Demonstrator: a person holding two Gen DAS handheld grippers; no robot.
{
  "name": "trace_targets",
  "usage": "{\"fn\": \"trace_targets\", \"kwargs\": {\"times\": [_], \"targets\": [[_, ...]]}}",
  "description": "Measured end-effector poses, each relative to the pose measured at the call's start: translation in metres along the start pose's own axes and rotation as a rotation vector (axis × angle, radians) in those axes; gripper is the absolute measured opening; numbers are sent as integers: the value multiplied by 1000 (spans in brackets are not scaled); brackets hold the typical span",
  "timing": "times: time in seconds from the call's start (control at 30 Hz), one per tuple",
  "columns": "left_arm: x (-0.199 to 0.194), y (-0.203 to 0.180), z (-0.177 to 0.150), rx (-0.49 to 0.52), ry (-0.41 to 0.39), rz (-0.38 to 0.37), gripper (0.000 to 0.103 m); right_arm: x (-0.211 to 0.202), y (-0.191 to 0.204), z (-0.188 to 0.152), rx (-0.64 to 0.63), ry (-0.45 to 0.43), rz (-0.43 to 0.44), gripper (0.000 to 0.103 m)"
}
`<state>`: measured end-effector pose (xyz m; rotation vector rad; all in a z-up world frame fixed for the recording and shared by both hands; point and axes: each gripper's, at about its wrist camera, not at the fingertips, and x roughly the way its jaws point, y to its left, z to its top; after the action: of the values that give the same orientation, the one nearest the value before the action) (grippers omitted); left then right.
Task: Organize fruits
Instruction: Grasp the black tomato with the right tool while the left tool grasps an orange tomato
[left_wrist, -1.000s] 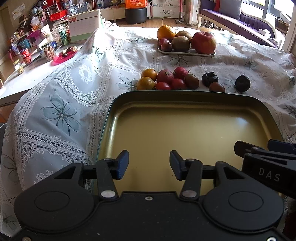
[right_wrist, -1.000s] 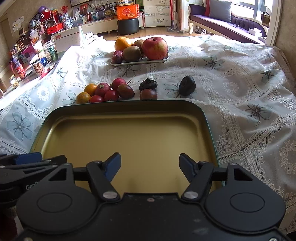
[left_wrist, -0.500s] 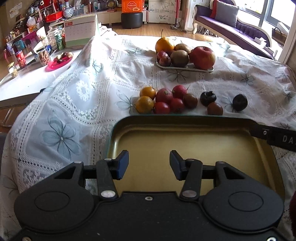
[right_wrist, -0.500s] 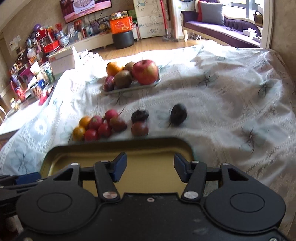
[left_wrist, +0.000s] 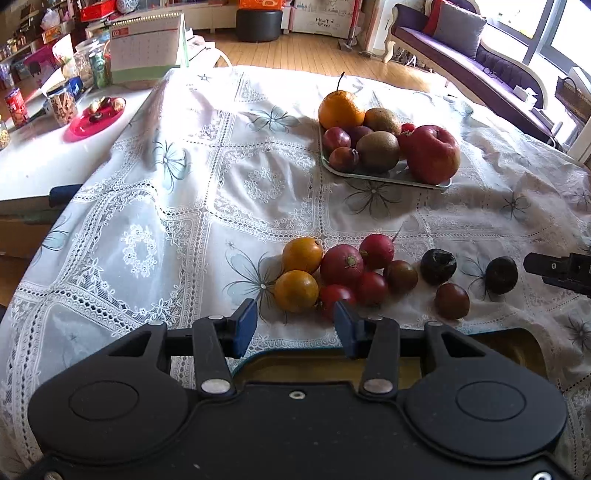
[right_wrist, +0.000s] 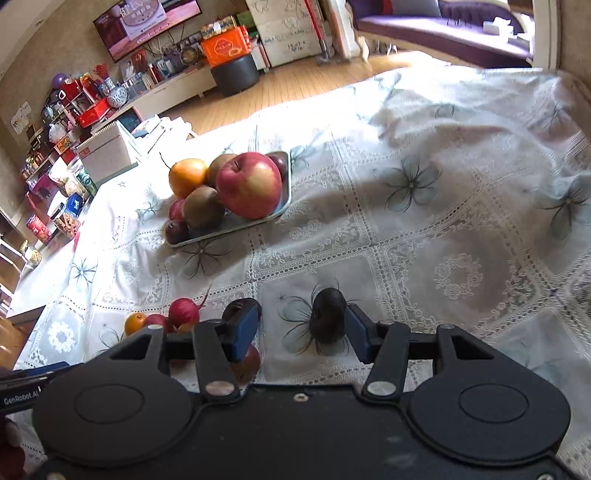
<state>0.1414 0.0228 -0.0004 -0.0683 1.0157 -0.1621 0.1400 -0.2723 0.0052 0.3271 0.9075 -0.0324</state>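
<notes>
Left gripper (left_wrist: 294, 325) with blue fingers wide apart and empty above two oranges (left_wrist: 297, 273) and red fruits (left_wrist: 341, 264) on lace tablecloth (left_wrist: 147, 240), gold tray (left_wrist: 509, 345) rim below, right gripper (right_wrist: 301, 334) fingers spread, dark round fruit (right_wrist: 328, 320) between them, "GenRobot" partly legible, far tray (right_wrist: 229, 232) with apple (right_wrist: 248, 185).

Left claw (left_wrist: 293, 325): matte black housing with two round recessed discs, silver pivot screws on black link arms, and blue-padded fingers (left_wrist: 243, 326). Right claw (right_wrist: 301, 334): identical build, blue pads (right_wrist: 356, 332); white "GenRobot.AI" lettering marks the black body at the left frame edge.
</notes>
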Motion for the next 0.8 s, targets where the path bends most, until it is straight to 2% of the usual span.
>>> {"fn": "trace_targets", "kwargs": {"times": [0.23,0.37,0.67,0.73,0.8], "targets": [[29,3,6,-24,39,-37,52,39,-9,-1,16,31,-82,57],[35,1,6,-23,54,-53,52,51,-15,-6,28,46,-80,57],[56,-6,9,-2,70,2,52,56,-11,-12,-18,24,-72,57],[59,-6,9,-6,69,7,52,57,-12,-12,-22,18,-72,53],[60,-5,11,-16,68,6,52,59,-11,-13,-34,18,-90,42]]}}
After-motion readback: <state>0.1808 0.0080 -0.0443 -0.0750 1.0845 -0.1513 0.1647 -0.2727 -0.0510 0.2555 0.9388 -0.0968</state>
